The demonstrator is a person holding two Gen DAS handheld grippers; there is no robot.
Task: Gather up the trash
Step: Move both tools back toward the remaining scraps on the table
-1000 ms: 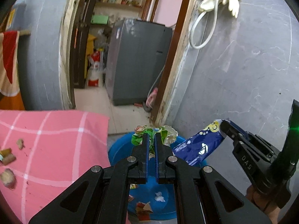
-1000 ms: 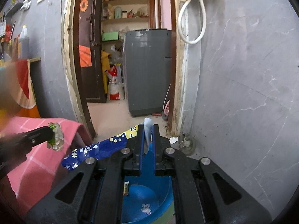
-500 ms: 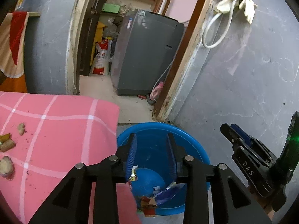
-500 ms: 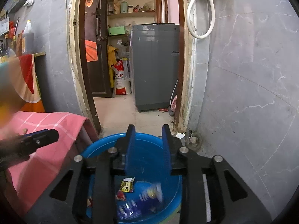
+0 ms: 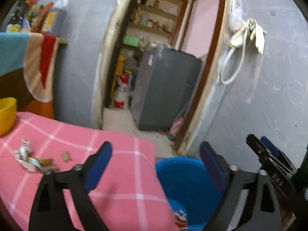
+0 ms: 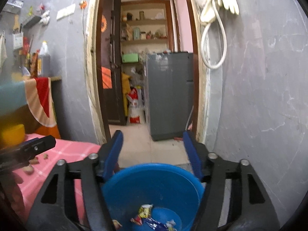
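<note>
Nearest us, our right tongs [image 6: 153, 150] hang over the blue tub [image 6: 123, 192], jaws opening and empty; wrappers [image 6: 148, 217] lie in its bottom. Our left tongs [image 5: 156, 165], also opening and empty, straddle the tub's rim and the pink-clothed counter [image 5: 119, 196]. Beyond the tub on that counter sit remaining scraps [image 5: 28, 157]; we risk nudging them off its edge, missing the tub.

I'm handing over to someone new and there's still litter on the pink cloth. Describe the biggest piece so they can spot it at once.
Start at the table with the pink checked cloth, left of the blue bucket. Near its left edge, in front of the yellow bowl, lies a crumpled white wrapper. It is pale, printed and far bigger than the small brown scraps around it.
</note>
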